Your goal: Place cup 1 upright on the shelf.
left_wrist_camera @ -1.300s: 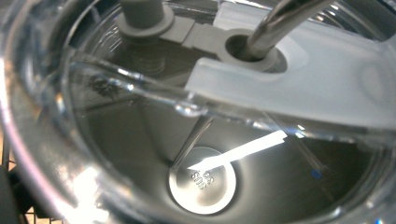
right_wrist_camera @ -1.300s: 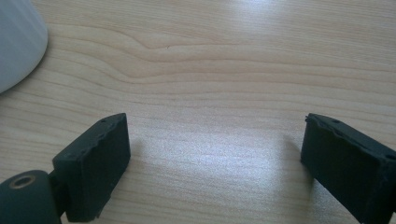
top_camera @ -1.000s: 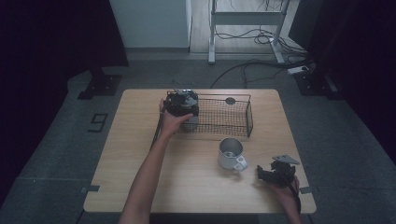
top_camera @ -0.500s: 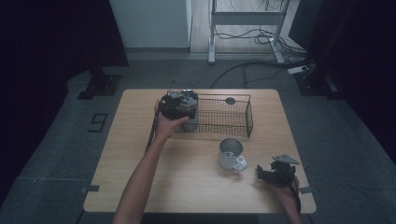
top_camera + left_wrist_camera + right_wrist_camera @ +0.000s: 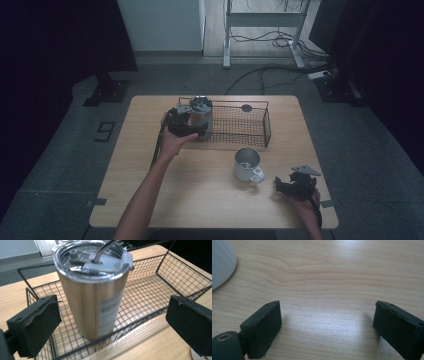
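Your left gripper (image 5: 192, 126) has its jaws wide open. The cup (image 5: 93, 287) stands up straight between them, a bit ahead, and touches neither jaw. The cup sits in the end of the basket (image 5: 160, 287) nearest those jaws. Your right gripper (image 5: 289, 187) rests low over the table (image 5: 332, 272), jaws wide open with only bare wood between them. A mug (image 5: 247, 165) stands just beside it.
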A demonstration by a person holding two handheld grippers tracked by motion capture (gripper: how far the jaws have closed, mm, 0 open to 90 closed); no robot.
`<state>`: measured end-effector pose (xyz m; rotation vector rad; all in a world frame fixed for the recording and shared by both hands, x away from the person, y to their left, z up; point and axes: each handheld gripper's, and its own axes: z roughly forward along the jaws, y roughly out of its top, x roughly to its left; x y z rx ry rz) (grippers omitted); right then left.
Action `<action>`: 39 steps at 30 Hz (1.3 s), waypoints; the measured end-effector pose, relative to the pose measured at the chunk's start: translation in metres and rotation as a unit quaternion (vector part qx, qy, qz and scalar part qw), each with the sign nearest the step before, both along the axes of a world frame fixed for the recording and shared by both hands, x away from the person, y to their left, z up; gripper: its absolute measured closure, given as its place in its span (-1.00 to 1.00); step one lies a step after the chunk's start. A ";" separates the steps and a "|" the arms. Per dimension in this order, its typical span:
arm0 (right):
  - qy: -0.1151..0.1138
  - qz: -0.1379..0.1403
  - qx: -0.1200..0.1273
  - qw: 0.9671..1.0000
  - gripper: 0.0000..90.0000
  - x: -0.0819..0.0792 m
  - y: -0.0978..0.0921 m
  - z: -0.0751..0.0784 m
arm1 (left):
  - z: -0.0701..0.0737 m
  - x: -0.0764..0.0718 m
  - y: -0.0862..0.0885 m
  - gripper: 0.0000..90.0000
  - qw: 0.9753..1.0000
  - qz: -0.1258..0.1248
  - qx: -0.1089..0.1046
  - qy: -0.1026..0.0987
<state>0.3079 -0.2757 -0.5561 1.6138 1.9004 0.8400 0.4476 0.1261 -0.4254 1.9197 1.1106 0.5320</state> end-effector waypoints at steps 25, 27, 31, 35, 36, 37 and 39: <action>0.001 -0.001 0.001 1.000 -0.82 0.000 0.000 0.000 | -0.025 -0.079 0.048 -0.94 1.000 0.011 -0.019 0.000; 0.001 -0.001 0.001 1.000 -0.82 0.000 0.000 0.000 | -0.029 -0.086 0.051 -0.94 1.000 0.009 -0.016 0.000; 0.001 -0.001 0.001 1.000 -0.82 0.000 0.000 0.000 | -0.038 -0.099 0.058 -0.93 1.000 0.001 -0.016 0.005; 0.001 -0.001 0.001 1.000 -0.82 0.000 0.000 0.000 | -0.050 -0.110 0.065 -0.91 1.000 -0.002 -0.008 0.011; 0.001 -0.001 0.001 1.000 -0.82 0.000 0.000 0.000 | -0.053 -0.112 0.067 -0.91 1.000 -0.004 -0.007 0.014; 0.001 -0.001 0.001 1.000 -0.82 0.000 0.000 0.000 | -0.057 -0.113 0.069 -0.90 1.000 -0.006 -0.005 0.018; 0.001 -0.001 0.001 1.000 -0.82 0.000 0.000 0.000 | -0.064 -0.116 0.073 -0.89 1.000 -0.003 0.000 0.025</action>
